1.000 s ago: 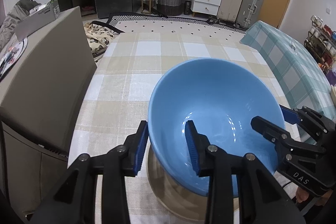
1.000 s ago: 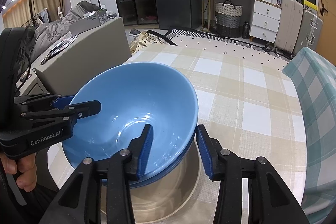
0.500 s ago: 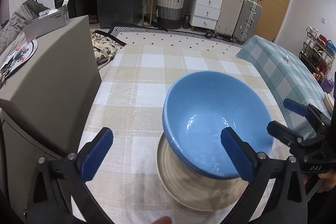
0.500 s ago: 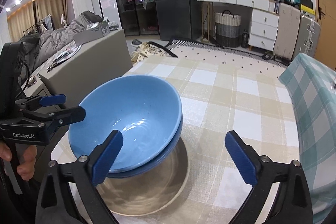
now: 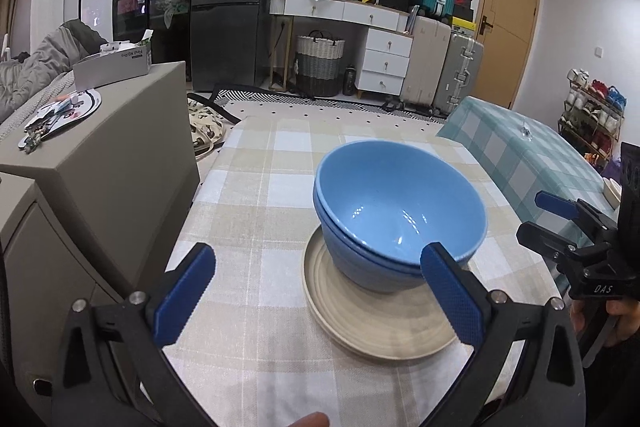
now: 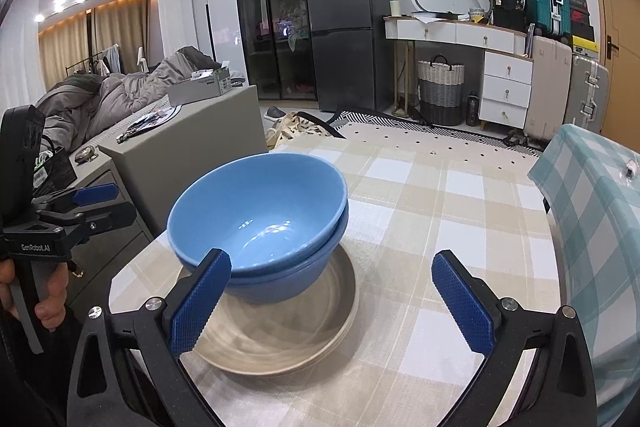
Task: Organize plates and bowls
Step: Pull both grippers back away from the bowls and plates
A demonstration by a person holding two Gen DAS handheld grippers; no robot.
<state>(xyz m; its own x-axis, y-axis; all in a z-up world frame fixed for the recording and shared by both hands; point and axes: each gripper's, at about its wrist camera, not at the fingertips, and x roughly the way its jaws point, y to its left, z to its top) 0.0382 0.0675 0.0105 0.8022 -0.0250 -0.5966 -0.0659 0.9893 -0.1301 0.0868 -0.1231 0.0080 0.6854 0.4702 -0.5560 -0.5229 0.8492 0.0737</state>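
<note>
Two blue bowls [image 5: 396, 211] [image 6: 260, 215] sit nested one inside the other on a stack of beige plates [image 5: 380, 323] [image 6: 288, 339] near the front of the checked tablecloth. My left gripper [image 5: 320, 291] is open, drawn back from the bowls, with nothing between its blue pads. My right gripper [image 6: 332, 303] is open too, its left pad just in front of the bowls' rim, holding nothing. The right gripper [image 5: 560, 223] shows at the right edge of the left wrist view, and the left gripper [image 6: 96, 203] at the left edge of the right wrist view.
A grey cabinet [image 5: 100, 163] with a box and clutter on top stands close to the table's left side. A chair draped in teal checked cloth [image 5: 528, 155] stands at the right. The tablecloth [image 6: 440, 195] stretches beyond the bowls. Hands hold both gripper handles.
Both grippers were closed on the upper blue bowl's rim; they opened wide, let it go nested in the lower bowl, and pulled back toward the table's front.
</note>
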